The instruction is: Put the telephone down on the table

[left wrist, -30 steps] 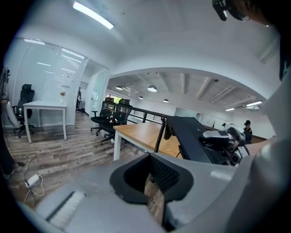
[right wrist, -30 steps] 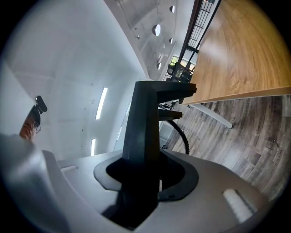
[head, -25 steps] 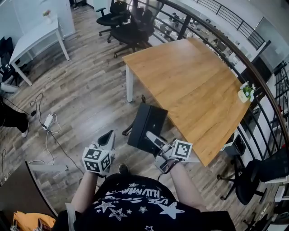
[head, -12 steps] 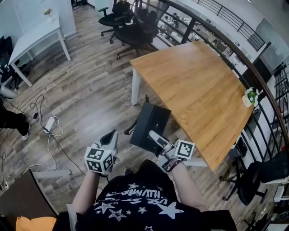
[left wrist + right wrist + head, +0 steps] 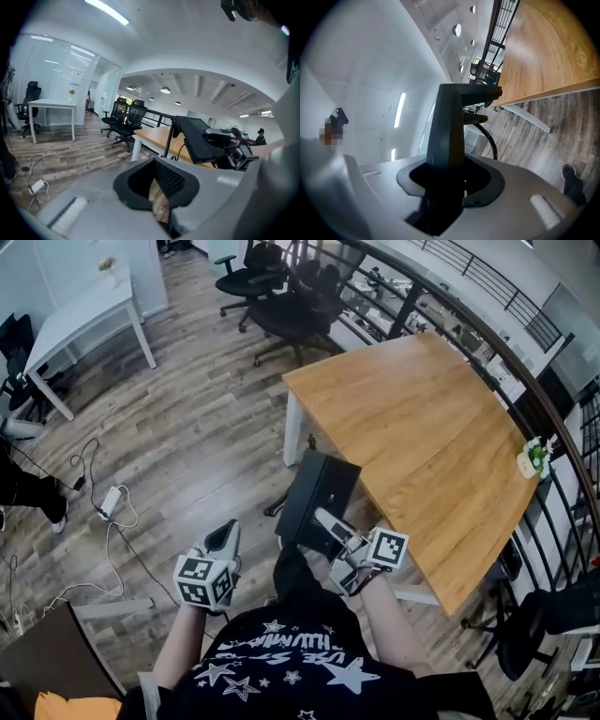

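As I look down past my black star-printed shirt [image 5: 281, 662], my left claw [image 5: 225, 532] hangs nearest, over the wooden floor [image 5: 187, 427]. Its jaws stand a little apart with nothing between them, and only floorboards show through the gap. Just to its right, my right claw [image 5: 328, 524] is clamped on the black telephone [image 5: 321, 486], jaws closed tight on its near end, so the set sticks out ahead of the claw, held in the air. A coiled cord [image 5: 487, 133] trails from it. The telephone is off the table: it hangs above the floor, just beside the near edge of the wooden table [image 5: 422, 418], whose white leg [image 5: 292, 427] stands just beyond it. At the table's far right edge sits a small potted plant [image 5: 536, 457]. Off to my left, a white power strip [image 5: 111, 501] and its cables lie on the floor. Farther away stand black office chairs [image 5: 281, 296], a white table [image 5: 89, 306] at the upper left, and a dark railing [image 5: 497, 351] curving behind the wooden table.
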Tool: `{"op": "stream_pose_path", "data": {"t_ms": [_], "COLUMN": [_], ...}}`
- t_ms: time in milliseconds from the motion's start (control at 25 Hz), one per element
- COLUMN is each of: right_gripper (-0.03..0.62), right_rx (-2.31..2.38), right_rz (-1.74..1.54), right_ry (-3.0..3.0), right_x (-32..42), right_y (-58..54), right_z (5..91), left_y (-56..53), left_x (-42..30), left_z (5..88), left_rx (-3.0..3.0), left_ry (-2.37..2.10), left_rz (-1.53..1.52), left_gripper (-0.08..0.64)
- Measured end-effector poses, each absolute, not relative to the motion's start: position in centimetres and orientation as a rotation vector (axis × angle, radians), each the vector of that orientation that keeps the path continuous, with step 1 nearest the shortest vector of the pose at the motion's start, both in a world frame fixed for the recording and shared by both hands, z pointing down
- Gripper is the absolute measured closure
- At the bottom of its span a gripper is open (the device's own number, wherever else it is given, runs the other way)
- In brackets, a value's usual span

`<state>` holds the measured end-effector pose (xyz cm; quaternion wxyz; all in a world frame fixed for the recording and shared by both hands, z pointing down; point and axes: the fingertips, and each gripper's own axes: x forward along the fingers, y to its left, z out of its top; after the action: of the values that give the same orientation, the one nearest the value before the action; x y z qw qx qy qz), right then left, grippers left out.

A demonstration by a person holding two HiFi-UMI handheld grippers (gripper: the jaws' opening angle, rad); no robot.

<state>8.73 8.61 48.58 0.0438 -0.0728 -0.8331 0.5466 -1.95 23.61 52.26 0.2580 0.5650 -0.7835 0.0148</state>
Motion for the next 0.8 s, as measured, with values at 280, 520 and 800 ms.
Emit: {"op": "stream_pose_path", "data": {"t_ms": [280,520,800], "right_gripper": [0.43,0.43,0.43], "right_rx": [-0.248,-0.254,-0.231], "right_rz": [1.647,1.639,1.66], "right_ry": [-2.558,-2.559,-2.553], "right_x": [4.4,1.5,-1.4], "right_y": [4.1,-0.5,-5.8], "right_z": [48.6,48.5,48.8], "left_y": [19.2,13.9,8.0], "left_x": [-6.2,-9.6,-12.8], "left_z": [51.6,51.1,50.4], "left_rx": [1.524,1.537,1.562], "left_ry": [-2.147,-2.143,-2.131], "left_rz": [0.042,0.053,0.083], "left_gripper": [0.558,0.558,0.558]}}
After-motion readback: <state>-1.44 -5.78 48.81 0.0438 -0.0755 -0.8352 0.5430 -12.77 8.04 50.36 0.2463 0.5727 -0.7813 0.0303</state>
